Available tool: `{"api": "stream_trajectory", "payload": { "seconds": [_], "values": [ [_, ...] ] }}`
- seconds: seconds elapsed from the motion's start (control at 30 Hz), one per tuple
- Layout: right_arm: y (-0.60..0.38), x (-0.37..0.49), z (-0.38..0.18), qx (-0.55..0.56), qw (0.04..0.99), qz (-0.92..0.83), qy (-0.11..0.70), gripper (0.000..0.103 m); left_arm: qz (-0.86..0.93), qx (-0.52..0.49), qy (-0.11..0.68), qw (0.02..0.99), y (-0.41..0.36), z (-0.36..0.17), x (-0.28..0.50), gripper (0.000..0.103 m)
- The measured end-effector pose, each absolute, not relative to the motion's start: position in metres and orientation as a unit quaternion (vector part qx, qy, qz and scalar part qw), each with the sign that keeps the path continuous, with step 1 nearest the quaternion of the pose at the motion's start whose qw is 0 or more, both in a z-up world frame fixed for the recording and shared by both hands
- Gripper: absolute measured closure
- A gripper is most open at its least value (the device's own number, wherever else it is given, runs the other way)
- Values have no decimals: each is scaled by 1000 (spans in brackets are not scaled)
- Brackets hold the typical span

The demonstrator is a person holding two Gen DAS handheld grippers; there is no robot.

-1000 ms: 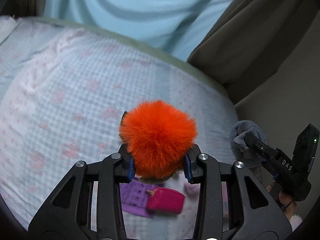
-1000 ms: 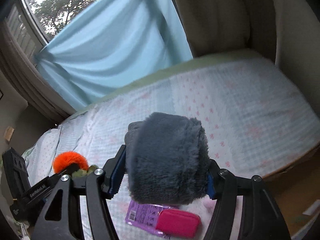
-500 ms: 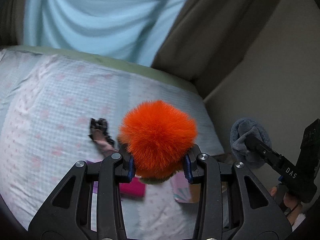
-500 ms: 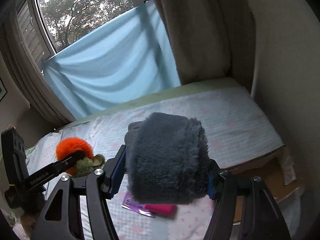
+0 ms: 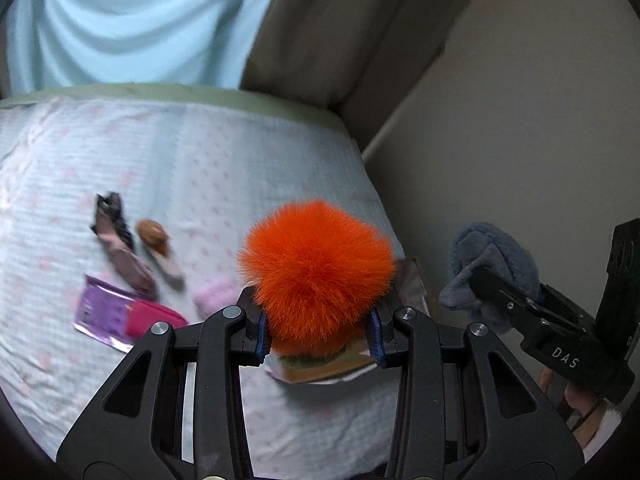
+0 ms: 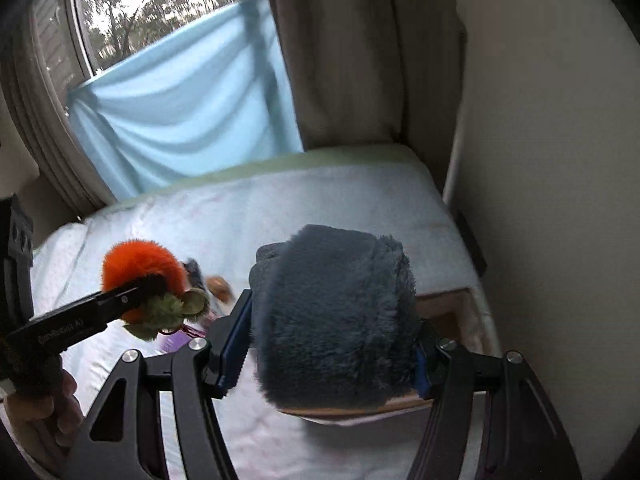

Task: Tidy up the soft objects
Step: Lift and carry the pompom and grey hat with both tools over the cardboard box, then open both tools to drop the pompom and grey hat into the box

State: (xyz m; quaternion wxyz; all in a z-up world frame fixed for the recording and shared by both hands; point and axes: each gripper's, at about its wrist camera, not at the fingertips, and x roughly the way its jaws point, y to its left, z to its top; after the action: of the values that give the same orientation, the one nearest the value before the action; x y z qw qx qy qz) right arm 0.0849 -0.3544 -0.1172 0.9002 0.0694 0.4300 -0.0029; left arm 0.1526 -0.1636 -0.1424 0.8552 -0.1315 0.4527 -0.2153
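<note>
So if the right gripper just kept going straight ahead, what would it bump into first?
Probably the bed, though depth is unclear. The right gripper is shut on the grey fluffy thing, which hides much of its path.

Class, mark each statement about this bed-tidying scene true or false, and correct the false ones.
1. The left gripper holds an orange fluffy pom-pom. True.
2. The right gripper is open with nothing in it. False: it is shut on a grey-blue plush item.
3. A magenta pouch lies partly on a purple packet on the bed. True.
4. The pom-pom rests on the bed. False: it is held up between the fingers.
5. A red curtain covers the window. False: the cloth is light blue.
</note>
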Motion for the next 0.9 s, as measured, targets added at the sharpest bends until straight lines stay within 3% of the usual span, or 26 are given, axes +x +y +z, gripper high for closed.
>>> {"api": "stream_trajectory", "payload": {
  "seconds": [0.43,0.67,0.9],
  "values": [
    [-446,122,-226,68,849,-8,524,43,-220,-66,536,813,-298,-252,162,70],
    [-463,147,-291,45,824,15,564,43,-214,-22,596,774,-339,-328,182,70],
    [-466,152,-327,51,808,36,585,43,-202,2,624,755,-353,-368,192,70]
  ]
}}
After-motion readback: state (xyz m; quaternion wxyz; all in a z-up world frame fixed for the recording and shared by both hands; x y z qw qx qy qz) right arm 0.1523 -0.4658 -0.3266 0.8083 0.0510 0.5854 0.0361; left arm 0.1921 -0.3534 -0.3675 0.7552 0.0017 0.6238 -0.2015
